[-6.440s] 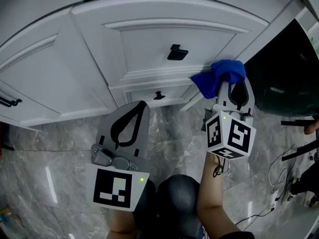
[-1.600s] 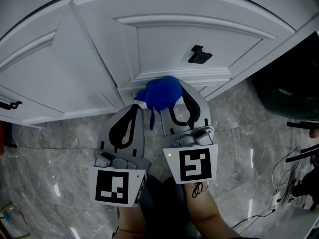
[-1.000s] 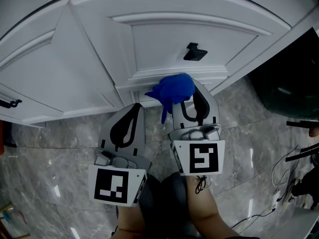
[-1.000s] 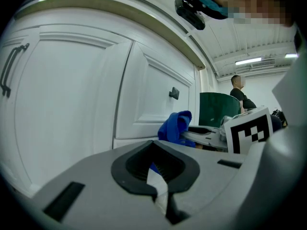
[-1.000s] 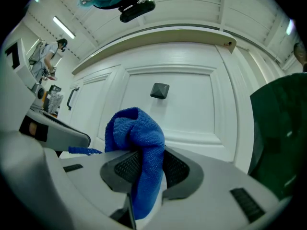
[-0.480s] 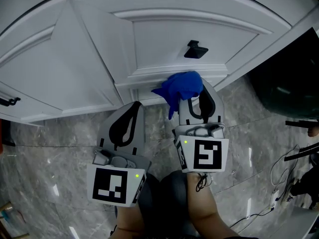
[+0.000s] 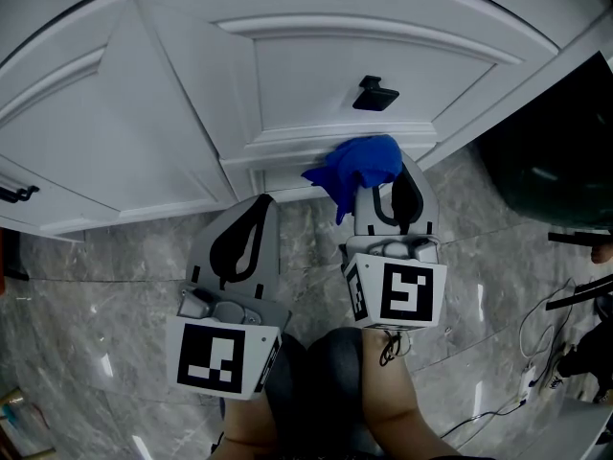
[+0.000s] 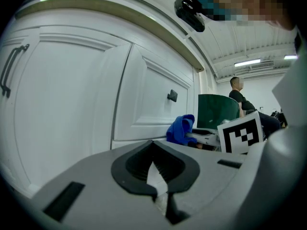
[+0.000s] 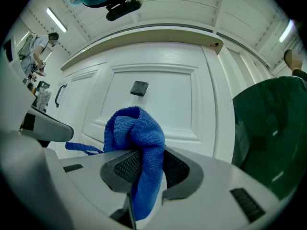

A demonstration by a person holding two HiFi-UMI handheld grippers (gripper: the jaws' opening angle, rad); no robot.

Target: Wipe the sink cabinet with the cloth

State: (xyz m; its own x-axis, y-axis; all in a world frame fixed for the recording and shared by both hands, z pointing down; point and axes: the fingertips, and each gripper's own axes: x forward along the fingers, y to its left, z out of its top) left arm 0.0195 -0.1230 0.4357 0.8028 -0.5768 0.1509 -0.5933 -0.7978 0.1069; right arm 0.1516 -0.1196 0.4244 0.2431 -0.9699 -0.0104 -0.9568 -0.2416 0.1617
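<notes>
**Gripping one soft cloth at the cabinet's lower rail**

The left tool (image 7: 266, 202) hangs over the grey marbled floor (image 7: 96, 295), just short of the cabinet. Its jaws are together and nothing is between them.

Behind it stands the white sink cabinet (image 7: 335, 56). Two door fronts show, each with one dark handle: a bar pull (image 7: 14, 195) at the far left and a square knob (image 7: 375, 94) on the right-hand door.

Below that knob, the blue cloth (image 7: 359, 161) sits bunched at the door's lower moulding. I cannot tell whether it presses on the paint or only comes close. It looks like terry or microfibre, so I judge it light, limp and not slippery. It should fold around the moulding's edges and cannot be damaged by a firm pinch. A hold on the middle of the bundle seems best, leaving a thick wad ahead of the jaws so no hard part meets the door. One thin tail dangles to the left and may drag.

The right tool (image 7: 393, 192) is clamped on that bundle, with cloth filling the gap between its pads.

Further right sits one dark green container (image 7: 546, 151).

The count is one cloth and two tools.
</notes>
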